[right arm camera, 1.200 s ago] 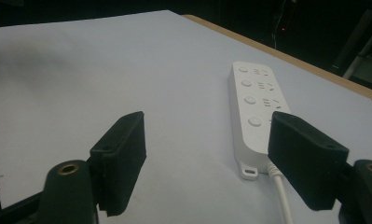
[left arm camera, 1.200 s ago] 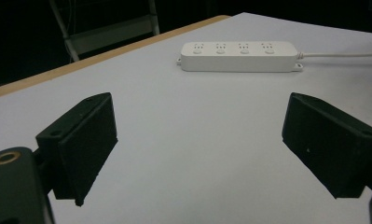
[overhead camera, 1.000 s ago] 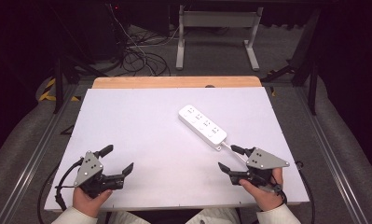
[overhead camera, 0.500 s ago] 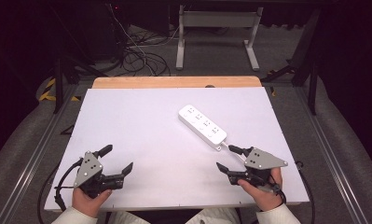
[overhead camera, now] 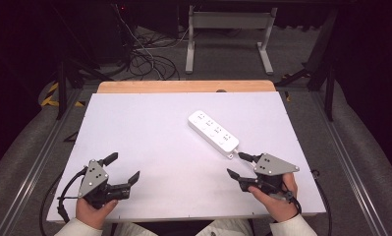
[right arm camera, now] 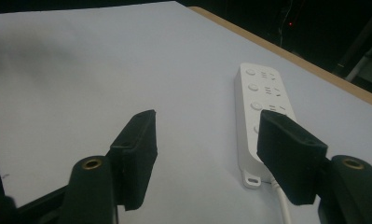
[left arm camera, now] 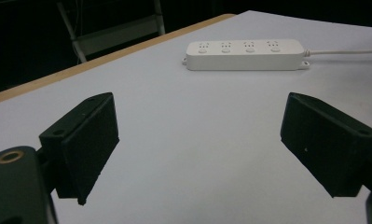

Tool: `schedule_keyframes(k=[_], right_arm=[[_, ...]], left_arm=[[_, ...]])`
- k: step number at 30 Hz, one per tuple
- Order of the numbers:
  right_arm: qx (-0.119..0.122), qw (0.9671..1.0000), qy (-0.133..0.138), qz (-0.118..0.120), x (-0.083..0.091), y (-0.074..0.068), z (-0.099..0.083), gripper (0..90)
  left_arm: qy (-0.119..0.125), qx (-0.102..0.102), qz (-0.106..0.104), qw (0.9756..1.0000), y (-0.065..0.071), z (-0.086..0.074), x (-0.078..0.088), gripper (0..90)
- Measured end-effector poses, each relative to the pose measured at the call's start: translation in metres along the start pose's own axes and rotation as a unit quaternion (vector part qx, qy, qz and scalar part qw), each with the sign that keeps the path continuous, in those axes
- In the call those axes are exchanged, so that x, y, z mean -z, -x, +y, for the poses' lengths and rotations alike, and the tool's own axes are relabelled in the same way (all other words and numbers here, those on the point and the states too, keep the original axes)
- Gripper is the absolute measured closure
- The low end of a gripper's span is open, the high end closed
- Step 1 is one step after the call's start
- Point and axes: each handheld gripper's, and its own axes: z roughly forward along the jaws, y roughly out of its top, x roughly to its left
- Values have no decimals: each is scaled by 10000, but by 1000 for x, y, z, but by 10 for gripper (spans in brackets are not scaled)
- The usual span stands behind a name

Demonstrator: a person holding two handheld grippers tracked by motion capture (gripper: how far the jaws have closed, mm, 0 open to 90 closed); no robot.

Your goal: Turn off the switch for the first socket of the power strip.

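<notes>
A white power strip (overhead camera: 213,132) (left arm camera: 244,53) (right arm camera: 260,107) lies slanted on the white table board (overhead camera: 149,128), right of centre. Its cord (right arm camera: 281,203) leaves the near end and runs under my right gripper (overhead camera: 238,164) (right arm camera: 207,126). That gripper rests near the front right, its far jaw just short of the strip's near end. Its jaws have just been closing a little and stand open, with nothing between them. My left gripper (overhead camera: 124,167) (left arm camera: 200,121) rests at the front left, wide open over bare board.
A wooden strip (overhead camera: 183,87) borders the board's far edge. Behind it stand a metal frame (overhead camera: 228,22) and loose floor cables (overhead camera: 149,64). Grey rails (overhead camera: 46,147) run along both sides of the table.
The right gripper's jaws have drawn slightly closer together. The left gripper and the power strip have not moved.
</notes>
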Motion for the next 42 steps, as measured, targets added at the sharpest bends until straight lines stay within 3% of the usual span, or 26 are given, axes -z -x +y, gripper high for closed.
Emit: schedule_keyframes(k=[10, 22, 42], right_arm=[[-95, 9997, -201, -76, -7, 11, 19, 403], [-234, 9994, -244, -87, -19, 25, 35, 415], [-420, 9983, -313, -252, -41, 47, 44, 422]], left_arm=[[-9, 4, 20, 10000, 0, 0, 0, 117], [-25, -14, 24, 10000, 0, 0, -1, 117], [-80, -17, 56, 10000, 0, -1, -2, 118]])
